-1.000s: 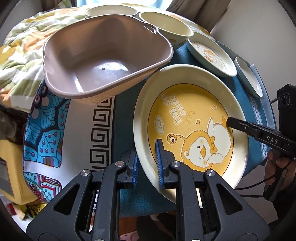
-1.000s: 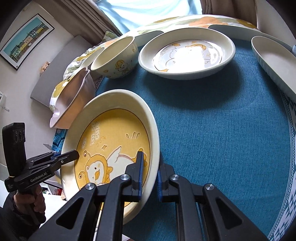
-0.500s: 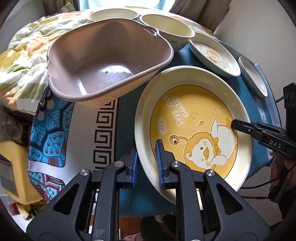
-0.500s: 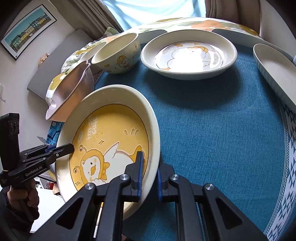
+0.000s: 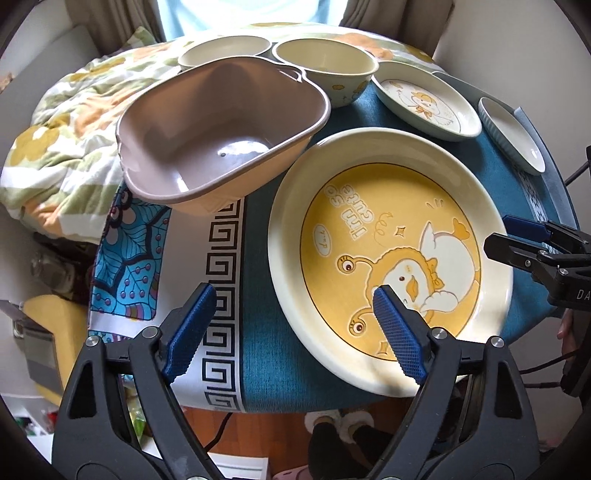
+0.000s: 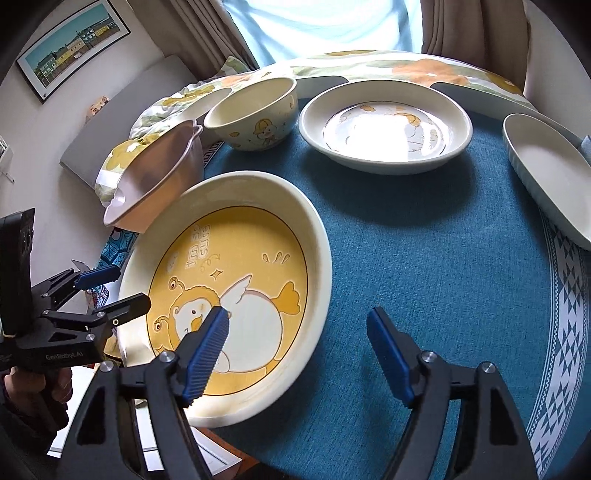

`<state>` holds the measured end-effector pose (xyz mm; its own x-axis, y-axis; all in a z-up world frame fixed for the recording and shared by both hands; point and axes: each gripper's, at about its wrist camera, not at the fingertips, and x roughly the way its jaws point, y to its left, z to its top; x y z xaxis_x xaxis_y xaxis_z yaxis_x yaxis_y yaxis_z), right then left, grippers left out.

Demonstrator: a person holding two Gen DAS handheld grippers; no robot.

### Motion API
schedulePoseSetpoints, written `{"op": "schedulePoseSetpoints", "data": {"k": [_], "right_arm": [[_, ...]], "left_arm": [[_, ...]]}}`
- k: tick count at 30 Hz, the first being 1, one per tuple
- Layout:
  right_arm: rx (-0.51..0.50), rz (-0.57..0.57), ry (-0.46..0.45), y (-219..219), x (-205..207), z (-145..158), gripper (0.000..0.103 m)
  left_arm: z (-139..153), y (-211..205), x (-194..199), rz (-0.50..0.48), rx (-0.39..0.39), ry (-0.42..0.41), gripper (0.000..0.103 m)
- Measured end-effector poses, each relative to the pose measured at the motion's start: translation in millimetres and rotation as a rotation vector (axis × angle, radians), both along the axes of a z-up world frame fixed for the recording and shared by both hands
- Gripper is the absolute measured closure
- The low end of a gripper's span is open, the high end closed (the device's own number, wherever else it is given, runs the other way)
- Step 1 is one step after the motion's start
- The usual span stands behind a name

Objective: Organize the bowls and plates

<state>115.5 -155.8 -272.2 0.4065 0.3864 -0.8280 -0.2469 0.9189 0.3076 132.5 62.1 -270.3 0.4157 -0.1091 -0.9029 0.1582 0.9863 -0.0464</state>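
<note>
My left gripper [image 5: 291, 332] and right gripper [image 6: 297, 349] both gape wide, holding nothing. The yellow duck plate [image 5: 391, 254] lies flat on the blue tablecloth [image 6: 424, 266] between them.

Daylight enters through a window [image 6: 325, 33] at the back, tan curtains [image 6: 469, 33] on both sides, glare on the glazed ware. White walls; a framed picture of coloured houses [image 6: 70, 48] hangs on the left one. A floral quilt [image 5: 70, 136] is bunched behind the blue cloth [image 6: 443, 258] covering the surface; wood floor [image 5: 258, 424] below.
</note>
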Motion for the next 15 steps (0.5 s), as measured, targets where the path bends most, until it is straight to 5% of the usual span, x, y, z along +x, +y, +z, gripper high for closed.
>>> {"op": "schedulePoseSetpoints", "data": {"k": [12, 14, 15], "right_arm": [[0.059, -0.117, -0.144, -79, -53, 98, 0.030], [0.058, -0.143, -0.173, -98, -64, 117, 0.022], [0.055, -0.162, -0.191, -107, -68, 125, 0.005]], "left_arm": [[120, -83, -43, -0.111, -0.062, -0.149, 0.017], [141, -105, -46, -0.142, -0.069, -0.180, 0.011], [150, -117, -46, -0.160, -0.064, -0.199, 0.007]]}}
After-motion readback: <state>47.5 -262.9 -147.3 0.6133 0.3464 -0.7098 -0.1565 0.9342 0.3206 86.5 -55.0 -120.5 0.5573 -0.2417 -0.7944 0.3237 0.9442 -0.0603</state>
